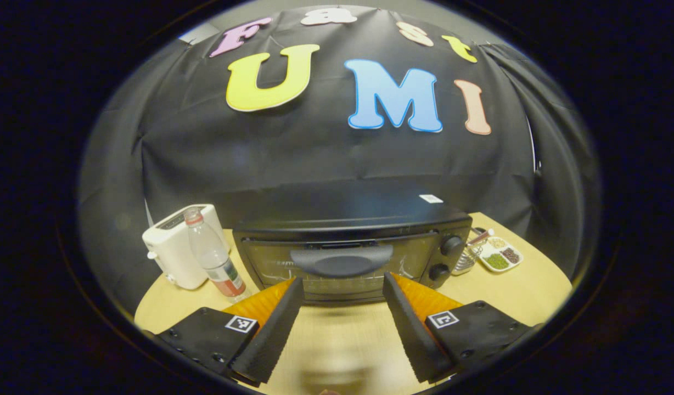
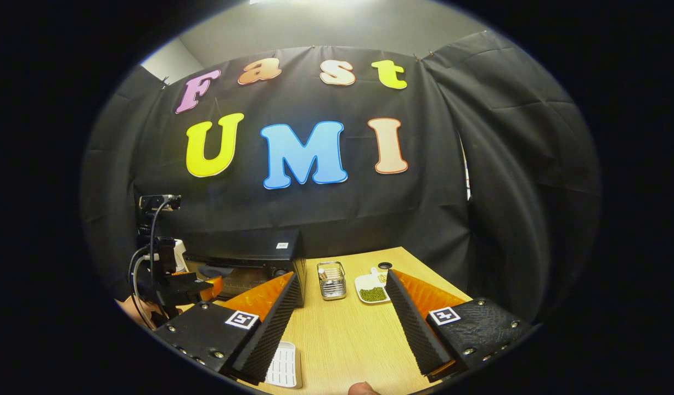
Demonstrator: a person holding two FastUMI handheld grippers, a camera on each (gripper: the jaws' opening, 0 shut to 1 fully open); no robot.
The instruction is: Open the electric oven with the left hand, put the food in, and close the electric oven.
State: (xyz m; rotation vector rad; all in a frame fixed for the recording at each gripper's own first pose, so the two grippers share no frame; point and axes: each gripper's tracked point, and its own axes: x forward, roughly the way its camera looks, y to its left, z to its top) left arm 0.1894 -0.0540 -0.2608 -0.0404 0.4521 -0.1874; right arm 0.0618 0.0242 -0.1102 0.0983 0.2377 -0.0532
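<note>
Left claw: my left claw (image 1: 342, 285) is released, fingers spread wide and holding nothing, aimed at the oven front.
Oven: I see the electric oven (image 1: 348, 258) on the bench (image 1: 512, 296), door shut, its handle (image 1: 341, 260) just beyond my fingertips, apart from them.
Left of oven: a white toaster (image 1: 175, 247) with a plastic bottle (image 1: 216, 258) in front of it.
Right of oven: a wire basket (image 2: 331, 280), then a white dish (image 2: 372, 291) of green beans.
Right claw: my right claw (image 2: 342, 291) is released, empty, above the bench with a white tray (image 2: 282, 365) under its left finger.
</note>
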